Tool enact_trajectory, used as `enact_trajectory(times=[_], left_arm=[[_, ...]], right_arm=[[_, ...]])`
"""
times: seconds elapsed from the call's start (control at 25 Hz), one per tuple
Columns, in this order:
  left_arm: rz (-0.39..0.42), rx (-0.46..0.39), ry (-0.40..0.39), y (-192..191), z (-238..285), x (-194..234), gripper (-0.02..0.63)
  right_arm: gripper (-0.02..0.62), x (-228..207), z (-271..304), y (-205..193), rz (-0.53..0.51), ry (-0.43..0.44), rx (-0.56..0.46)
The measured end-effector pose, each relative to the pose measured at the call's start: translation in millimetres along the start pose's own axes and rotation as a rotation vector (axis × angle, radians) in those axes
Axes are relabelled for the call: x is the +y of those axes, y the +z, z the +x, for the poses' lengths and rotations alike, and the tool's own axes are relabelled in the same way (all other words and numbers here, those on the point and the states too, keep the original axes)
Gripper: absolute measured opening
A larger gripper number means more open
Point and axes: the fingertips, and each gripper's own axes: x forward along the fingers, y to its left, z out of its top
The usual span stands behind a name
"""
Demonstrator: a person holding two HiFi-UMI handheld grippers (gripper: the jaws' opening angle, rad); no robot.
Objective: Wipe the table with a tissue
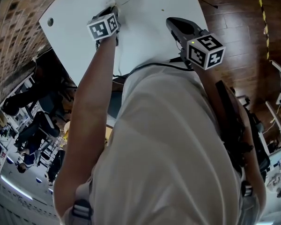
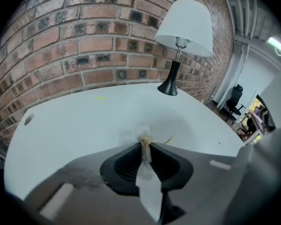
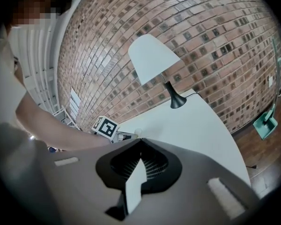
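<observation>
Ahead of my left tongs [image 2: 143,142] the white table [image 2: 65,121] lies open as far as the brick wall [image 2: 84,46]. The one obstacle is the lamp [image 2: 182,32], ahead-right. Left of my right tongs [image 3: 140,139], my own arm [image 3: 61,130] bars the way.

**White worktop against the brick wall**

The worktop [image 2: 84,121] is a smooth white slab with rounded corners, and its long far edge runs along a brick wall [image 2: 98,36]. A round cable hole [image 2: 28,119] is cut near its left corner. Toward the far right end stands a table lamp [image 2: 179,43] with a black flared base, a thin stem and a white shade, upright and close to the wall. A small yellow mark [image 2: 99,98] shows on the surface near the wall, and a tiny dark speck [image 2: 219,143] shows towards the right edge. Near the middle, a crumpled white tissue [image 2: 141,134], pinched in the left tongs [image 2: 144,142], touches the surface. The lamp and the tissue are well apart.
</observation>
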Motion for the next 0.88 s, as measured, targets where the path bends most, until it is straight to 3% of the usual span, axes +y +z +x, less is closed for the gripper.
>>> enact_trajectory(times=[0.16,0.28,0.48,0.88], left_arm=[[0.063,0.032,0.092,-3.7,4.5,3.0,0.061],[0.101,0.037,0.116,-4.3,5.7,-6.2,0.058],[0.178,0.032,0.097,2.0,15.4,-40.5,0.055],[0.207,0.028,0.02,24.0,35.3,-81.8,0.055]], right_arm=[[0.008,-8.7,-9.2,1.3,-0.004,0.01,0.007],[0.008,-13.5,-14.1,1.2,-0.004,0.015,0.006],[0.008,-20.4,-21.9,2.6,-0.005,0.016,0.002],[0.008,-45.1,-44.7,3.6,0.025,-0.012,-0.019]])
